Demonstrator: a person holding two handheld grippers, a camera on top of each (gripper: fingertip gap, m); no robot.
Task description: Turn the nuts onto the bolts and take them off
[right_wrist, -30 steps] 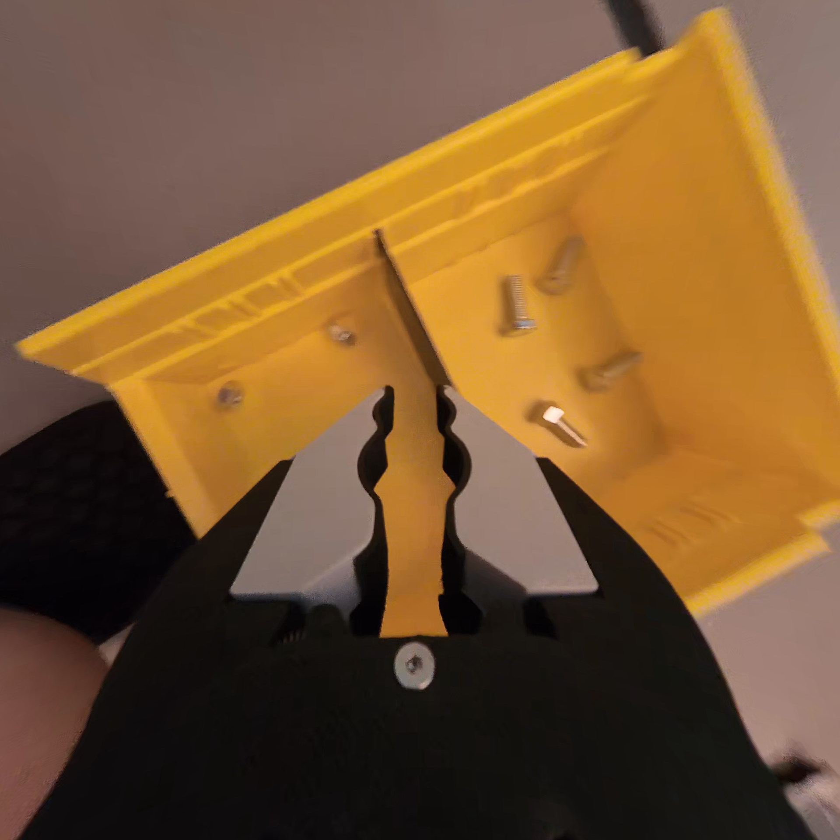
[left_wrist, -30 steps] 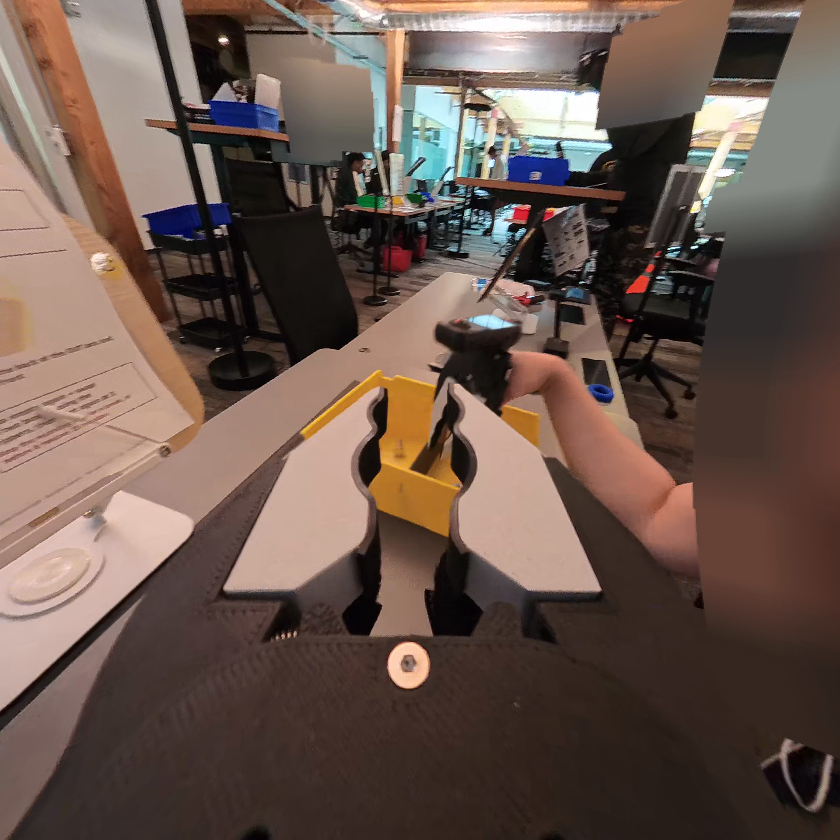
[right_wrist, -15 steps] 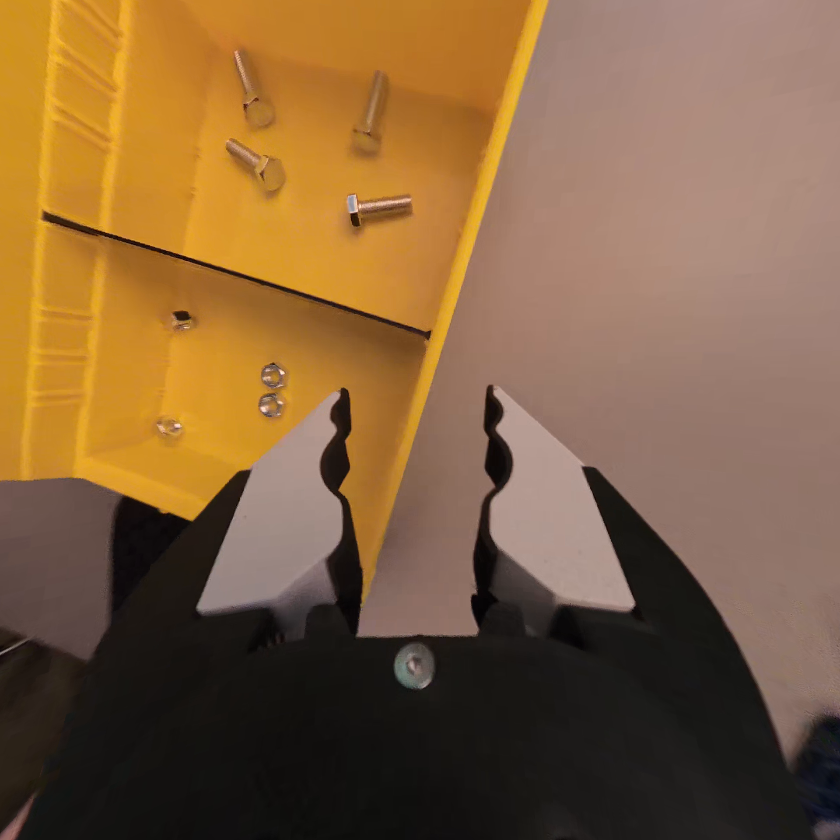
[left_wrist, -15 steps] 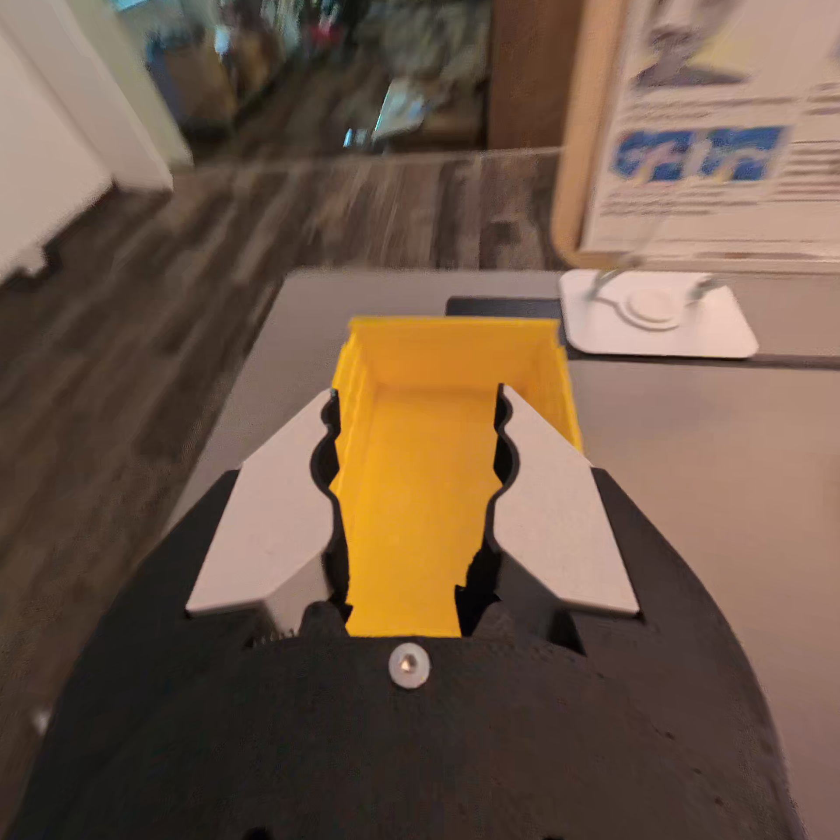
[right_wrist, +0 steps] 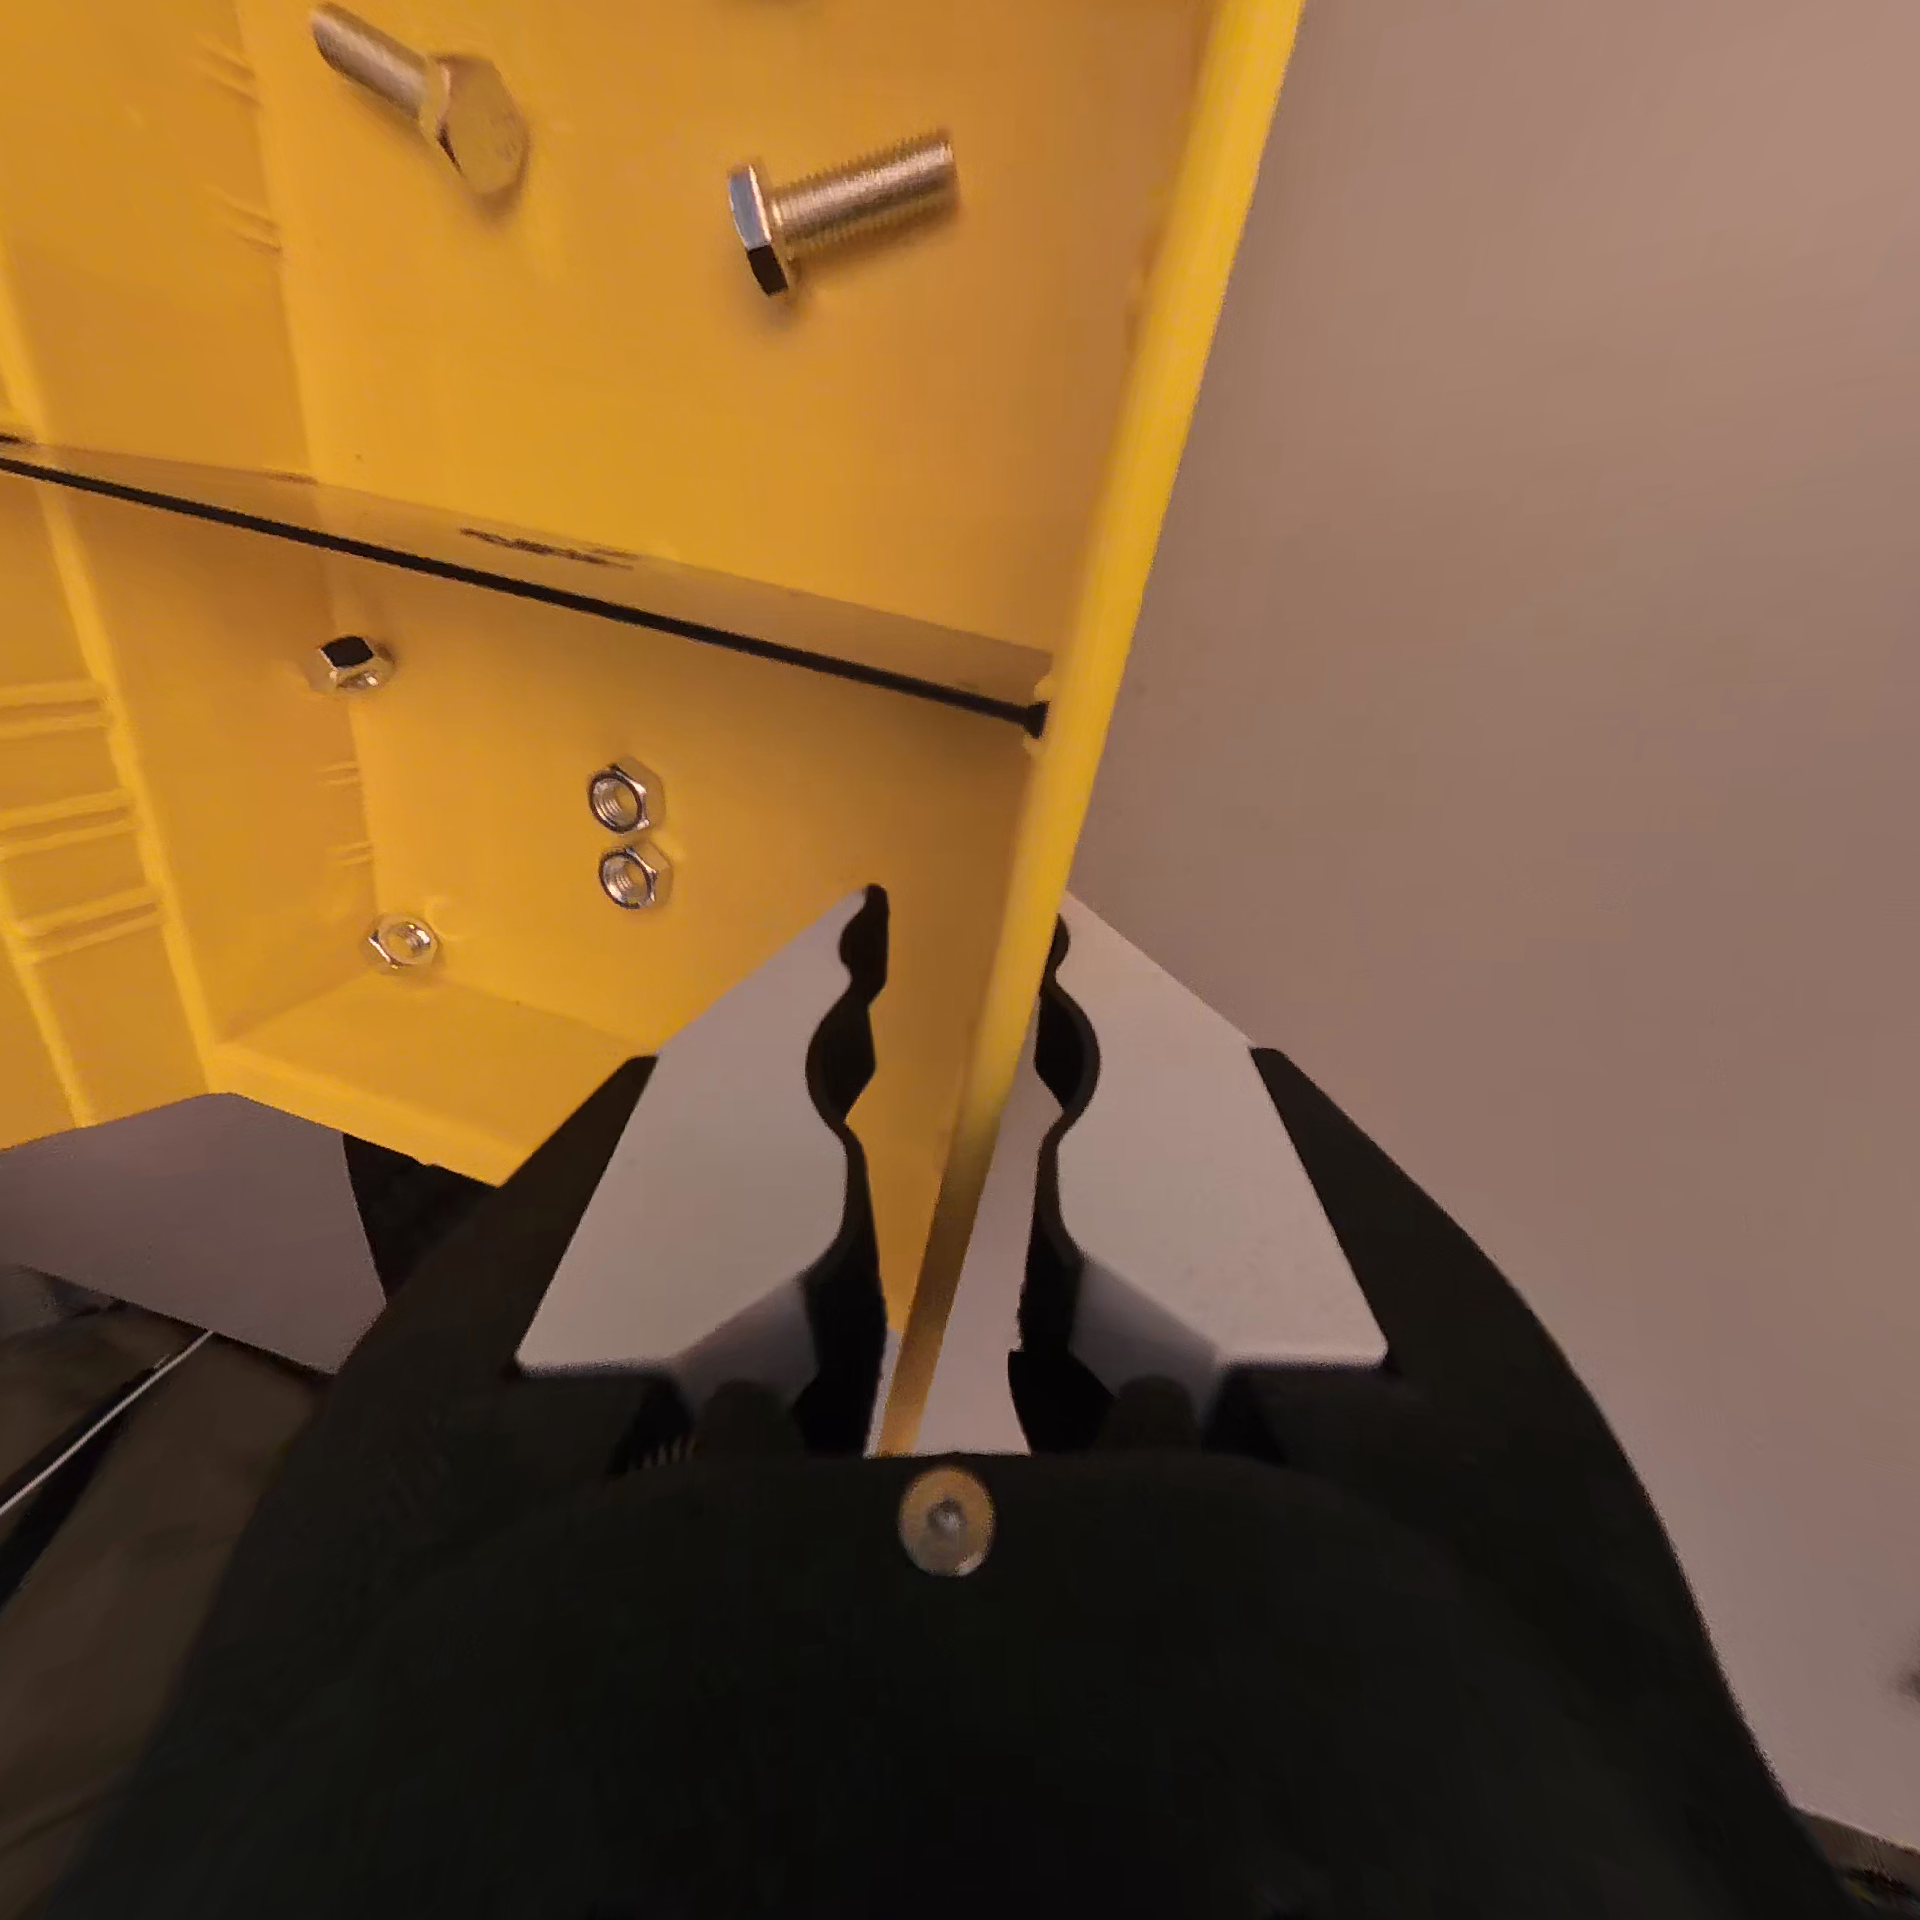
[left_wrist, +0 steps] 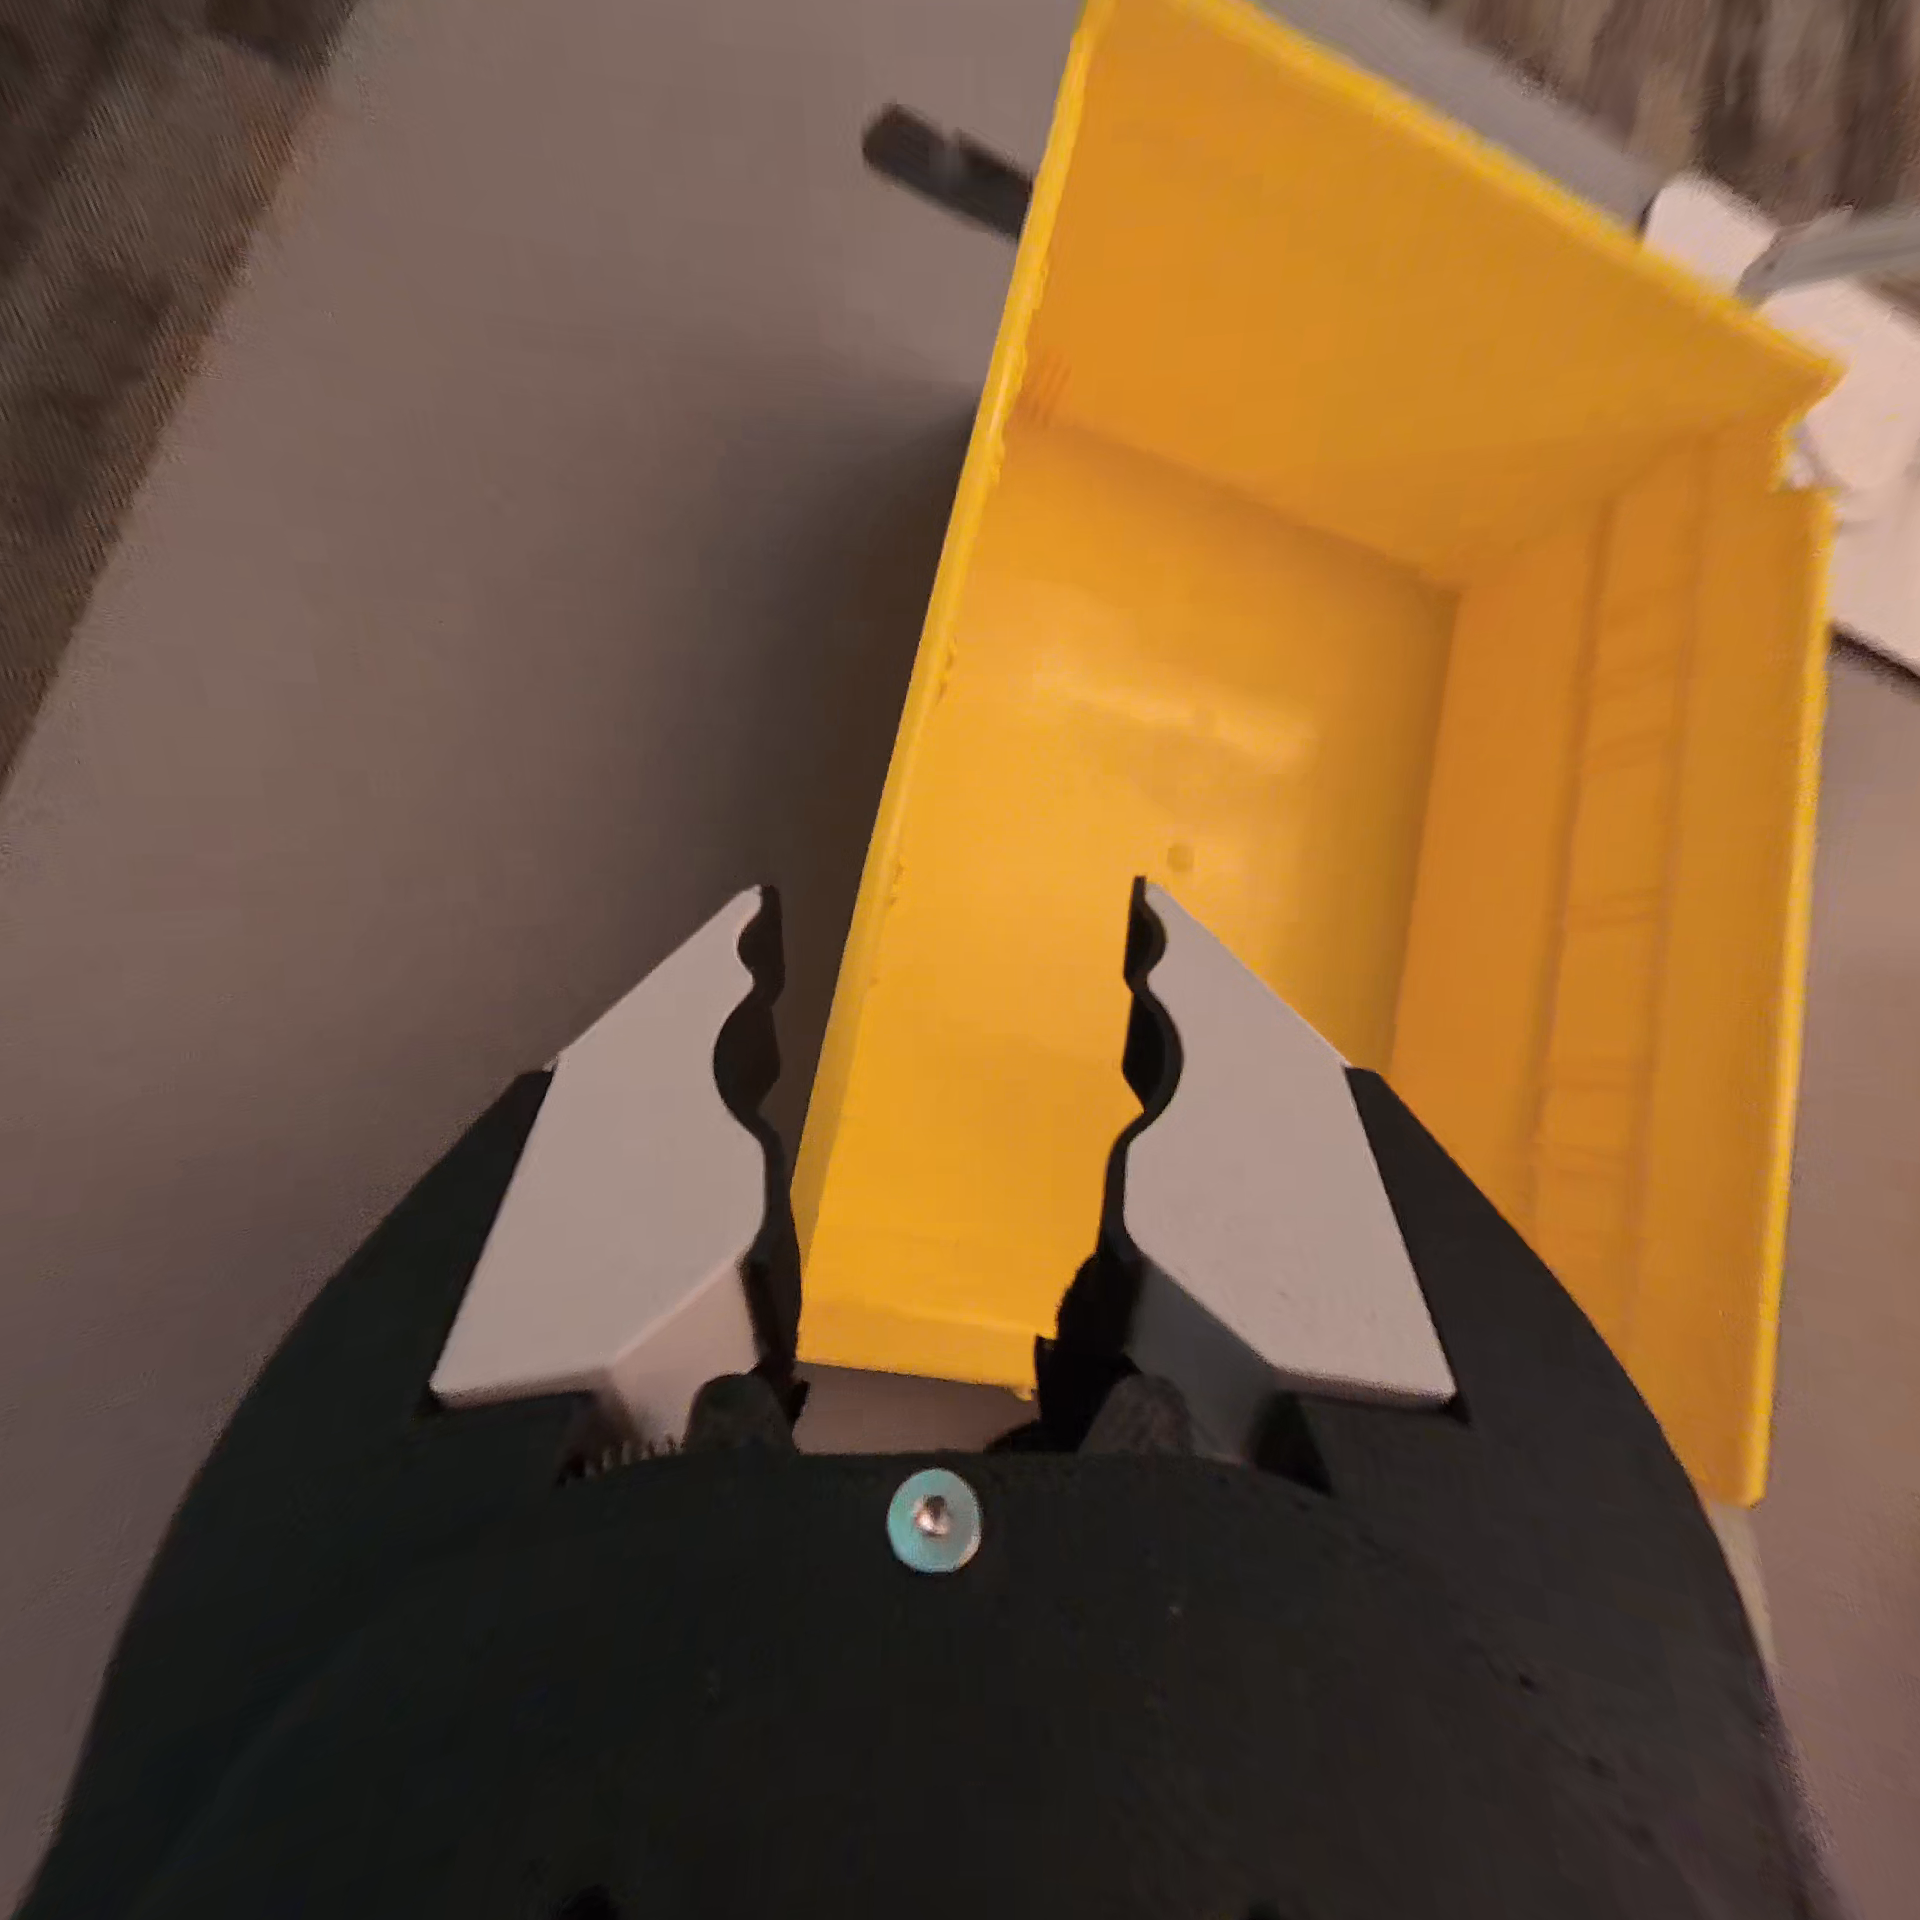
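In the right wrist view a yellow bin (right_wrist: 1143, 416) has a dark divider (right_wrist: 623, 597). Two silver bolts (right_wrist: 842, 213) lie in its far compartment and several nuts (right_wrist: 620, 800) in its near one. My right gripper (right_wrist: 966, 909) straddles the bin's right wall, one finger inside and one outside, closed in on it. In the left wrist view there is a yellow bin (left_wrist: 1507, 468) with nothing in it. My left gripper (left_wrist: 951, 899) is open and straddles its left wall (left_wrist: 914, 727) near the front corner, without gripping.
The bins stand on a grey table (left_wrist: 416, 623), which also shows in the right wrist view (right_wrist: 1558, 623). A white stand base (left_wrist: 1714, 239) and a dark flat object (left_wrist: 935, 166) lie behind the empty bin. The wooden floor (left_wrist: 104, 208) is beyond the table's left edge. One gripper's finger ends stand about 75 centimetres off the other's.
My right gripper has moved forward over the bin's right wall and narrowed around it. My left gripper has swung and dropped toward the empty bin, now astride its left wall.
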